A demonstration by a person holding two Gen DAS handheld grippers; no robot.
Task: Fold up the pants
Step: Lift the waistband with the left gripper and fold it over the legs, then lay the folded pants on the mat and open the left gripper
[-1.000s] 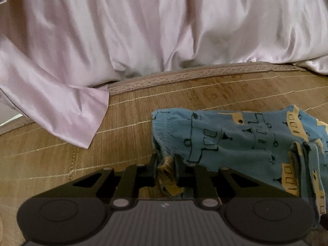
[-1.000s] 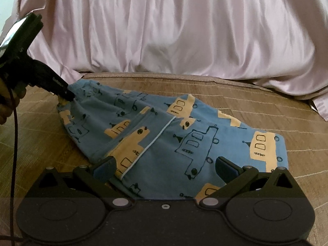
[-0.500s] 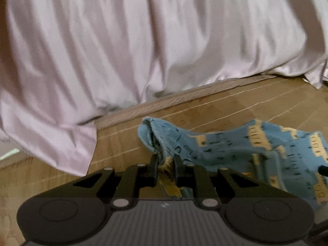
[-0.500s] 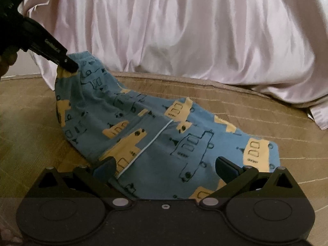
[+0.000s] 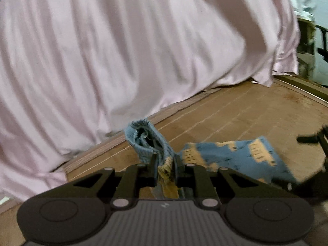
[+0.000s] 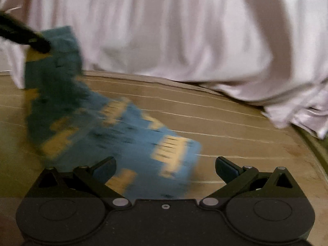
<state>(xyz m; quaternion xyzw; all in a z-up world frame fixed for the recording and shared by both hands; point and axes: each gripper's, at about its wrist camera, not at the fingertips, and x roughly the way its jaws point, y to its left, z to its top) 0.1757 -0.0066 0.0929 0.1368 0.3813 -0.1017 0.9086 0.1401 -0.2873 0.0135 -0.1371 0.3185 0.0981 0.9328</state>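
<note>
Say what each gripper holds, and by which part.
The left gripper is shut on the pants, pinching a bunched edge at the ribbed waistband end and holding it above the mat. The right gripper is open, holding nothing.

Left gripper (image 5: 165, 162): black linkage arms, silver pivot screws, ribbed grey housing. Right gripper (image 6: 165, 167): black, speckled housing, blue-grey pads (image 6: 227, 168).

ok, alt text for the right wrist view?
The open right claw hovers low over blue pants with a yellow print, blurred, on a woven mat. The left claw lifts one end at upper left; pale pink sheet behind.
</note>
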